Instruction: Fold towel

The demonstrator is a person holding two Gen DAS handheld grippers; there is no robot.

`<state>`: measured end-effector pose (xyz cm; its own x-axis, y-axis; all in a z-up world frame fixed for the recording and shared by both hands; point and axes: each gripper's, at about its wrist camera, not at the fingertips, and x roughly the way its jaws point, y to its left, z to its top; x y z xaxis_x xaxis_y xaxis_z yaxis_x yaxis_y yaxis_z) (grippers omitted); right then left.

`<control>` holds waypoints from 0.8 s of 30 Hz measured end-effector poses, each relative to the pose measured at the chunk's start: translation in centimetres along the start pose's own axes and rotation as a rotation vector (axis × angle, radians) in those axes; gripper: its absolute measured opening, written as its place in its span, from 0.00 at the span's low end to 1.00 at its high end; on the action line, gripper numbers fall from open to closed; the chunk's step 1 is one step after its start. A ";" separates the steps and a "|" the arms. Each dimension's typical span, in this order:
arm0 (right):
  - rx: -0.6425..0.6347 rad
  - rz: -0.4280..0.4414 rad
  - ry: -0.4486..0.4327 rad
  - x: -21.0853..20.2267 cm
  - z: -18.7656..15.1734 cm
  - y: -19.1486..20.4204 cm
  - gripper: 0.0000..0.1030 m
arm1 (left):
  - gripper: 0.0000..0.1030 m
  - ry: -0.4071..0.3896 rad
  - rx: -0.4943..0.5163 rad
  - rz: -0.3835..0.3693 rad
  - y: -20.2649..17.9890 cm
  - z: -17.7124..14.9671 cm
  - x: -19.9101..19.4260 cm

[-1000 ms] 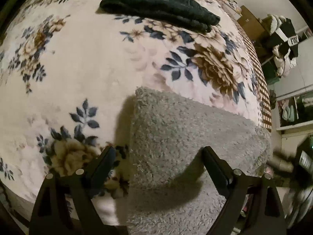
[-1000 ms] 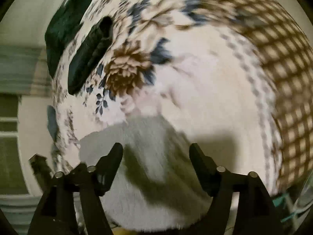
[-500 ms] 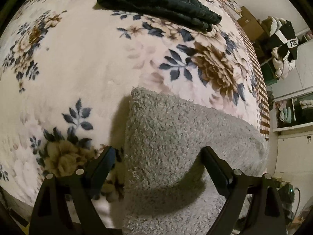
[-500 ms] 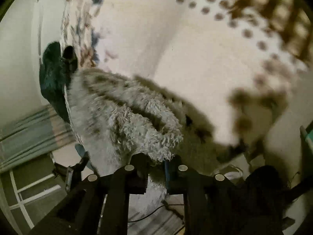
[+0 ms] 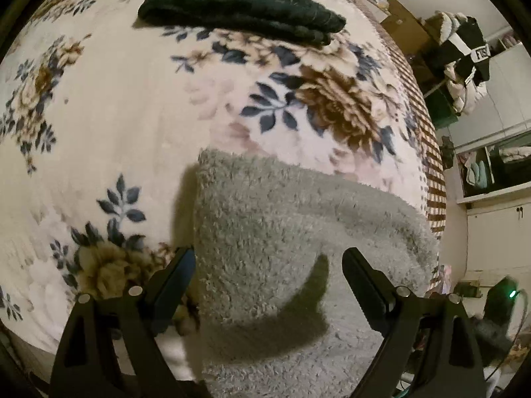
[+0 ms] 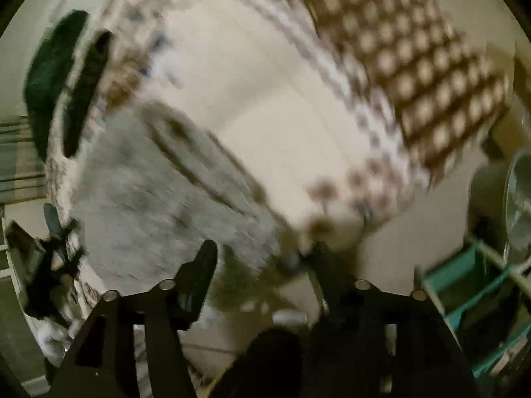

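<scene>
A fluffy grey towel lies folded on the floral blanket, near the bed's front edge. My left gripper hovers open just above it, one finger beyond the towel's left edge and the other over its middle, holding nothing. The right wrist view is blurred by motion. There the grey towel lies at the left, and my right gripper is open off the towel's right corner, with nothing between its fingers.
A folded dark green towel lies at the far side of the bed and shows again as the green towel. The blanket's brown checked border runs to the bed edge. Clothes and shelves stand at right; a teal crate sits on the floor.
Half a second ago my right gripper was shut on the grey towel's edge; now it has let go, opened and swung away. My left gripper stayed open over the towel.
</scene>
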<state>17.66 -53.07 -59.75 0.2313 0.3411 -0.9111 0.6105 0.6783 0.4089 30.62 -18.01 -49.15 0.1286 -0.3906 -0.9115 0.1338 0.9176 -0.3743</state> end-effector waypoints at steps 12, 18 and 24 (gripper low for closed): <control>-0.274 0.065 -0.116 4.9 9.7 9.4 0.32 | 0.89 0.034 -0.050 0.011 2.5 1.7 4.4; -0.226 -0.011 -0.085 7.6 11.7 8.9 0.35 | 0.90 0.036 -0.144 -0.078 3.6 1.6 3.5; -0.218 0.046 -0.112 1.6 7.1 7.7 0.51 | 0.89 -0.044 -0.180 -0.063 3.1 -3.1 -1.5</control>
<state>28.12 -51.87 -58.42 0.3447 0.3088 -0.8865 0.4227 0.7921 0.4403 27.83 -14.33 -49.45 0.1692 -0.4468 -0.8785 -0.0349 0.8881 -0.4584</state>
